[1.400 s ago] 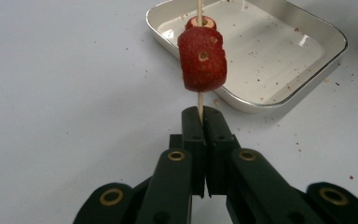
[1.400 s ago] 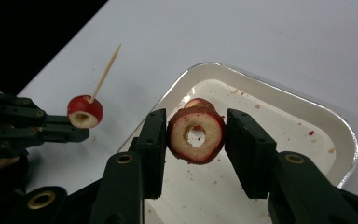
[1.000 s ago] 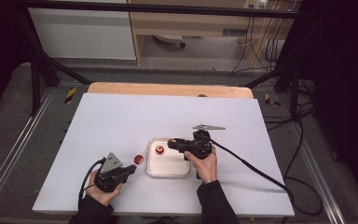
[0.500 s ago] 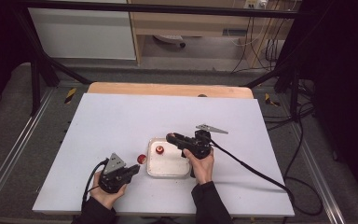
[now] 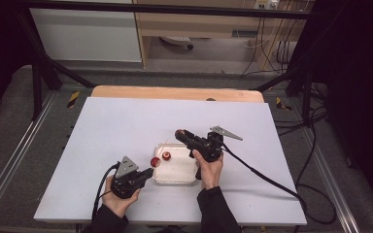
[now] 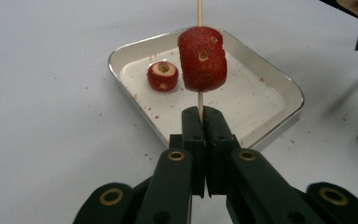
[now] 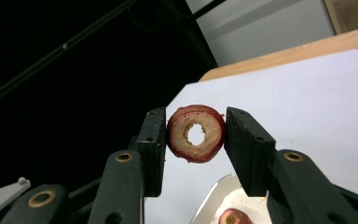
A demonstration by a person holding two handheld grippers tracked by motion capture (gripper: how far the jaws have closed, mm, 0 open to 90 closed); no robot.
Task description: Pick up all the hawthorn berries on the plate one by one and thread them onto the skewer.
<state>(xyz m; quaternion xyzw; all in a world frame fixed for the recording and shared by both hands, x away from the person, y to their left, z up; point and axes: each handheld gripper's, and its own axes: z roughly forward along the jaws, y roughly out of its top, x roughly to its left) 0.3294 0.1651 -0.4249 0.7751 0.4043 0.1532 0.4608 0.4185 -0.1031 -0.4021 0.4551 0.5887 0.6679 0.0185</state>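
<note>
Fruit ring: light, soft, crushable; right gripper pinches its rim. Left gripper clamps thin skewer.

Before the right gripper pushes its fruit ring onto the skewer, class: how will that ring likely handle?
The fruit ring, held in the right gripper, is probably soft: crumbs litter the tray, so a harder squeeze may crush it. Its round rim suggests it would roll if dropped. The cored hole should let the thin skewer pass easily.

A white table stands before a wooden shelf.
</note>
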